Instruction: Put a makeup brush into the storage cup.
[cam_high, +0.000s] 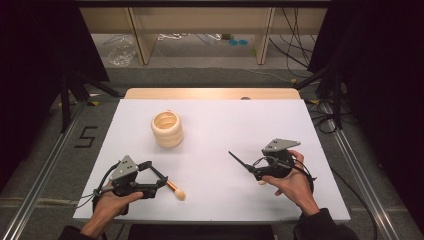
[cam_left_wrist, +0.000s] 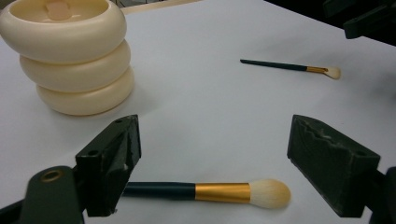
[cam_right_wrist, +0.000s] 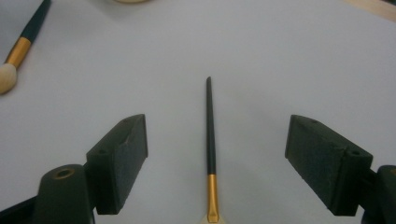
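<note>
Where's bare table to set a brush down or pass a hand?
Free: the far right quarter of the table, right of the ringed holder, and the middle strip between both grippers. Crowded: near left by the left gripper and thick brush; near right by the right gripper over the thin brush.

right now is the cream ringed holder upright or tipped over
Upright. The cream ringed holder stands on its base on the white table, open mouth facing up.

Bench (cam_high: 215, 125) top matt white with a pale wood edge; holder (cam_left_wrist: 70, 56) smooth satin cream, plastic-like; both brushes (cam_left_wrist: 205, 191) (cam_right_wrist: 211, 149) have dark glossy handles, brushed gold ferrules, soft pale bristles; tool (cam_right_wrist: 215, 163) pads matt black and slightly rough.
</note>
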